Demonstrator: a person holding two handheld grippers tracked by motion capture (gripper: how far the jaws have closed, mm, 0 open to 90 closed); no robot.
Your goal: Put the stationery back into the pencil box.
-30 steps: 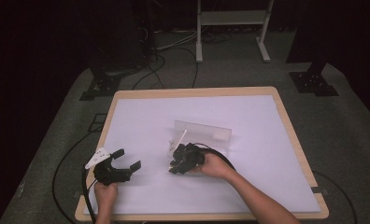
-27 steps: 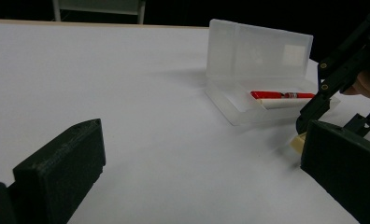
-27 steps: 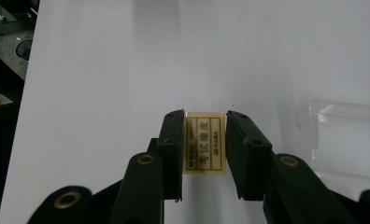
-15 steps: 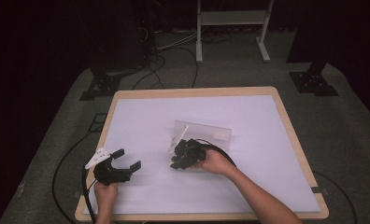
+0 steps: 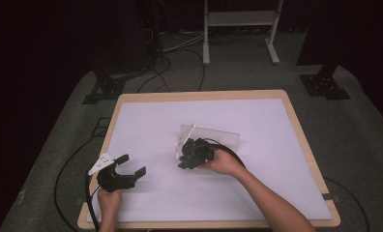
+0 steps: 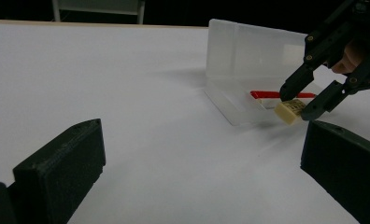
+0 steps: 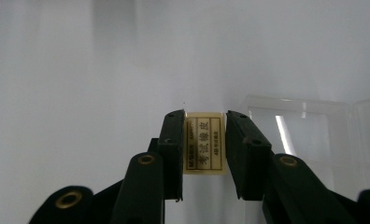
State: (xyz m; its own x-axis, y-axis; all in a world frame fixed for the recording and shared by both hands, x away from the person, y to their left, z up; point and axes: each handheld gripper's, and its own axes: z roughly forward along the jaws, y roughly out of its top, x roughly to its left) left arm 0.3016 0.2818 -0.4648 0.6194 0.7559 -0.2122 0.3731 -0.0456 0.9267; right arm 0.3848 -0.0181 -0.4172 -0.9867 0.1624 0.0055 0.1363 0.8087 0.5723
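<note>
- Eraser point(image 7: 203, 142), a small cream block with a printed label, is clamped between the two jaws of the right gripper point(image 7: 202, 154), which is closed on its long sides.
- In the left gripper view the eraser point(image 6: 289, 111) is seen at the front edge of the open clear case point(image 6: 248, 60), very low over the white bench point(image 5: 146, 125); whether it touches the surface cannot be told.
- Compared with one second ago, the right gripper point(image 5: 189, 153) is seen a little nearer to the front-left corner of the case point(image 5: 213, 136) in the high view, and the case itself is not displaced.
- From this it is judged that the eraser is being carried toward the case, and that the placing inside is not yet done.
- The long axis of the eraser is laid along the jaws, so its far short end points away from the right gripper's camera, toward the bare bench left of the case.
- A red pen point(image 6: 267, 94) is already lying in the tray of the case.
- The left gripper point(image 5: 124, 166) is held apart near the front-left of the bench, its jaws spread wide and holding nothing.
</note>
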